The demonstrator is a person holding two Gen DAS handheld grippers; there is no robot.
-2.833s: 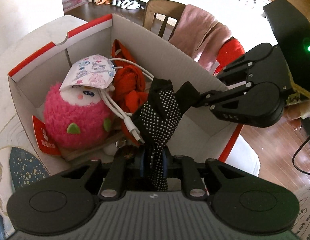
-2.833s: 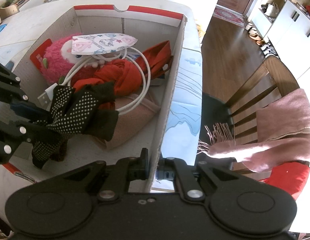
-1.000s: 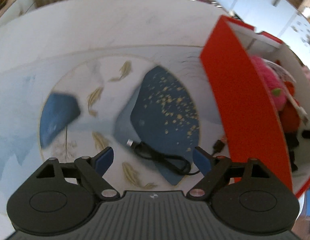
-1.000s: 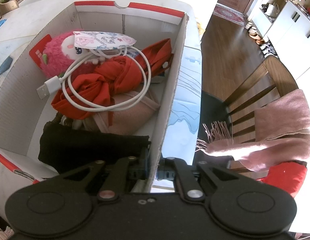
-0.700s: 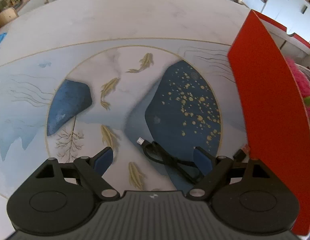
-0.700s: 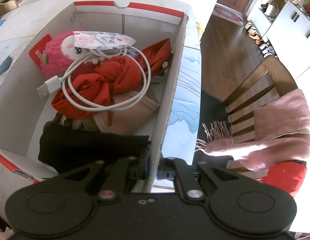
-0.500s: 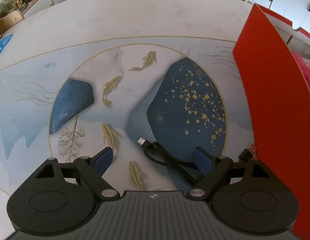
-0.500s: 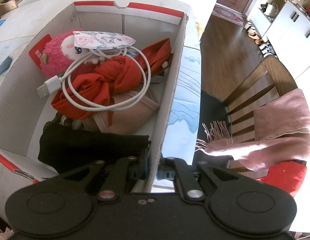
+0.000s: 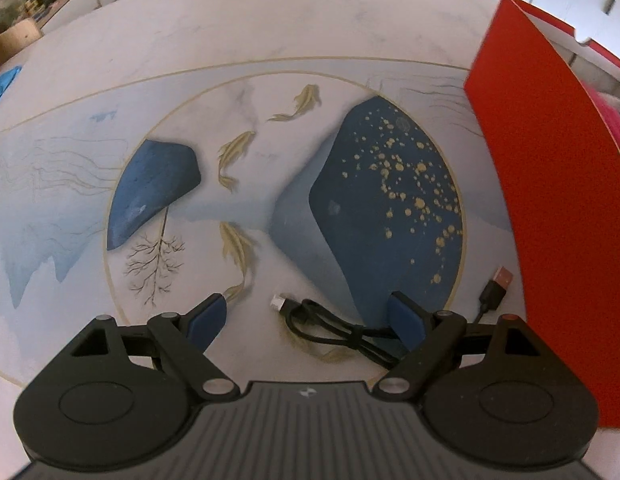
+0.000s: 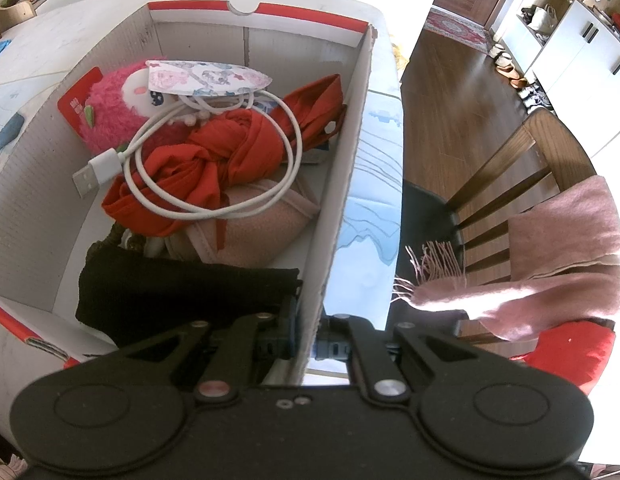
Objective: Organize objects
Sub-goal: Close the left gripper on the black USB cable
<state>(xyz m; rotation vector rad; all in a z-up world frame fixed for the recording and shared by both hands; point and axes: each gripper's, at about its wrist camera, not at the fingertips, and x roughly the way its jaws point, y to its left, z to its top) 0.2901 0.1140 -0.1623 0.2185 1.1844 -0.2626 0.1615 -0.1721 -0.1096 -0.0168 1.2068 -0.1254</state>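
I note a black cable on the table, beside the red box. My left hand-held gripper hovers spread around it; my right hand-held gripper is clamped on the box wall.

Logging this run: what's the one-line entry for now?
left gripper: open over black cable | right gripper: shut on box wall | cable on table

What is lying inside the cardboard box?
In the box: pink plush toy, printed face mask, white USB cable, red cloth, pink fabric, black cloth. Anything under them is hidden.
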